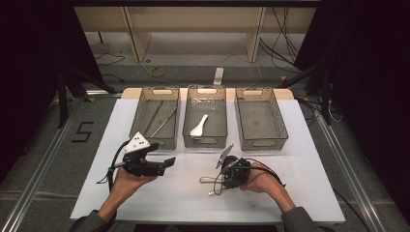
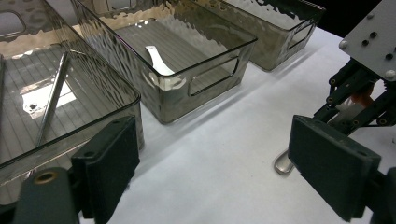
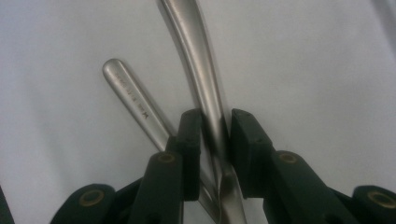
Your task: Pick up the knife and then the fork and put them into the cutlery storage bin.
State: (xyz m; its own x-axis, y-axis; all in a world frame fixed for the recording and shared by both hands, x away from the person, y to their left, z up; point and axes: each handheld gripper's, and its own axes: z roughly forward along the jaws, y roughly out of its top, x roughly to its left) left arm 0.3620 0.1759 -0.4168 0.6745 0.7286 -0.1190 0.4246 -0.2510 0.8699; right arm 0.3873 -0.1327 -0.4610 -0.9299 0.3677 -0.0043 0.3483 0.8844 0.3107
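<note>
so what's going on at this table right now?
A person is sorting cutlery into three clear bins. The right gripper is shut on a metal utensil handle lying on the white table; a second metal handle lies beside it. The left gripper hovers open near the left bin, holding nothing. A white spoon lies in the middle bin.

Left gripper level, jaws wide apart; right gripper tipped down, jaws pinched close.

White table with three clear bins in a row, two metal utensils in front.
</note>
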